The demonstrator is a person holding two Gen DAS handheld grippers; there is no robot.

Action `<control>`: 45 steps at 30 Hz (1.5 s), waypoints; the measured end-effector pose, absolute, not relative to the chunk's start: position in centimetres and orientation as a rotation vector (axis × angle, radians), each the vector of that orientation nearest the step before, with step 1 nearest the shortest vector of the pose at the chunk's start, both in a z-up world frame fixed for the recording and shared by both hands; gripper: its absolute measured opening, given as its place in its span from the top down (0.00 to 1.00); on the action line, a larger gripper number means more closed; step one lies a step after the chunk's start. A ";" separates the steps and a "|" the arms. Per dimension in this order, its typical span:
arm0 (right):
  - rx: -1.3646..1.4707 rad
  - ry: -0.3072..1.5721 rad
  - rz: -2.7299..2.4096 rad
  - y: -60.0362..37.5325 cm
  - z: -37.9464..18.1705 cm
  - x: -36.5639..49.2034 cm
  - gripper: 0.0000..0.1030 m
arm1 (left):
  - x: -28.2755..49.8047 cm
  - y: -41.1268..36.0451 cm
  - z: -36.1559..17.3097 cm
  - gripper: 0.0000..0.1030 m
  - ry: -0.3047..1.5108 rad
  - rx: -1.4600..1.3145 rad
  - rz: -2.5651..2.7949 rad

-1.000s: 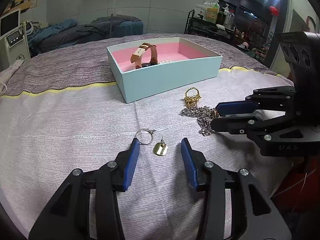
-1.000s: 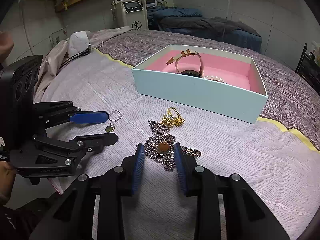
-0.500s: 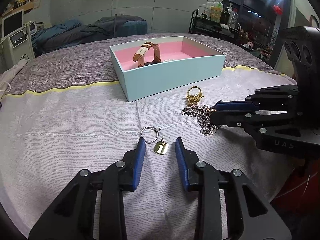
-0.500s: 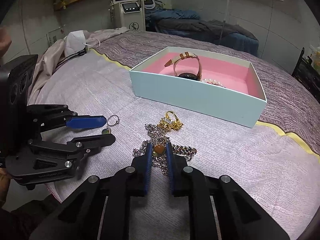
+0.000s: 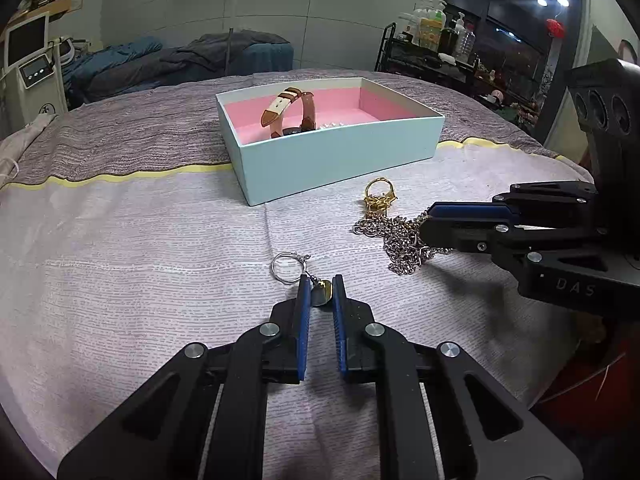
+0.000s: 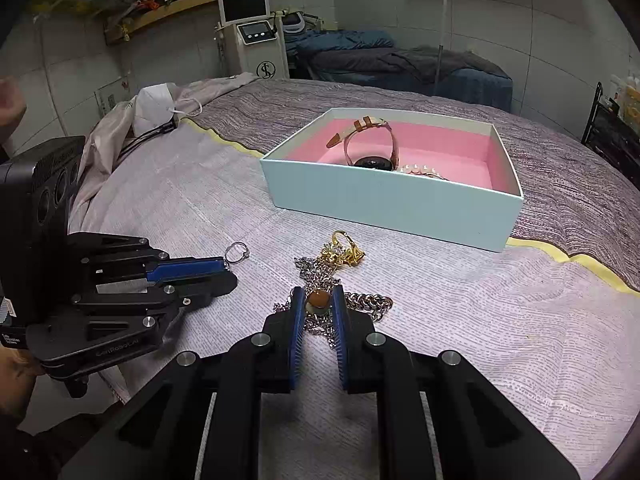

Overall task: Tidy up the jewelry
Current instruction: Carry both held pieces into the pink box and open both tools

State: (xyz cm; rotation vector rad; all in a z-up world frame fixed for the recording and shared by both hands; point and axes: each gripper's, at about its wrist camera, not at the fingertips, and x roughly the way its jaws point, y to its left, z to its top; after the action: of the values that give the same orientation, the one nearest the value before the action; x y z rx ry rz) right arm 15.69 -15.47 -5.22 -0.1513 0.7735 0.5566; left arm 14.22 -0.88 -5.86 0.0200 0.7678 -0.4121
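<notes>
My left gripper [image 5: 320, 286] is shut on a gold earring pendant [image 5: 322, 293] whose silver hoop [image 5: 286, 268] lies on the cloth just ahead. My right gripper [image 6: 317, 300] is shut on the amber stone [image 6: 317, 301] of a silver chain necklace [image 6: 320, 280]; the chain also shows in the left wrist view [image 5: 394, 236]. A gold ring [image 6: 342, 250] lies against the chain's far end. The light-blue box [image 5: 340, 156] with pink lining holds a brown-strap watch [image 5: 290, 114] and pearls [image 6: 420, 170].
The bed is covered with a pale cloth [image 5: 140, 260] and a grey striped blanket [image 6: 580, 192] behind a yellow seam. A white mask and cables [image 6: 156, 110] lie at the far left. A machine with a screen [image 6: 250, 36] stands behind.
Both grippers have closed: the left onto the gold earring pendant, the right onto the necklace's amber stone. Both moved slightly forward.
</notes>
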 end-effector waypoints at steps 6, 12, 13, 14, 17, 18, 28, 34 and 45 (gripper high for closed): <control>-0.136 0.716 0.540 -16.2 -3.7 15.6 0.87 | 14.2 -0.8 -4.0 0.90 0.707 0.017 -0.422; -0.126 0.644 0.508 -16.7 -1.8 16.9 0.87 | 15.7 -1.0 -1.3 0.90 0.612 0.039 -0.419; -0.121 0.635 0.502 -16.8 -1.5 17.2 0.87 | 16.1 -1.0 -0.9 0.90 0.597 0.041 -0.415; -0.117 0.625 0.493 -16.9 -1.1 17.6 0.87 | 16.6 -0.9 -0.4 0.90 0.585 0.045 -0.410; -0.102 0.592 0.468 -17.4 -0.2 18.8 0.87 | 18.1 -0.7 0.7 0.90 0.549 0.037 -0.391; -0.096 0.588 0.462 -17.5 -0.1 19.2 0.87 | 18.7 -0.6 0.9 0.90 0.546 0.028 -0.390; -0.058 0.654 0.378 -18.5 -1.4 24.0 0.87 | 23.7 -1.5 0.1 0.90 0.599 0.018 -0.386; -0.051 0.672 0.355 -19.1 -2.0 24.9 0.87 | 24.9 -1.9 -0.5 0.90 0.627 0.026 -0.392; -0.080 0.616 0.337 -19.0 -1.6 24.8 0.62 | 24.3 -1.9 -0.1 0.34 0.567 0.050 -0.370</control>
State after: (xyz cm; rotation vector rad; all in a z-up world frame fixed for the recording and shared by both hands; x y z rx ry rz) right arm 24.78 -18.99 -1.58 -0.0796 0.6157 0.3366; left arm 24.27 -1.91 -0.10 0.0499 0.5675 -0.3699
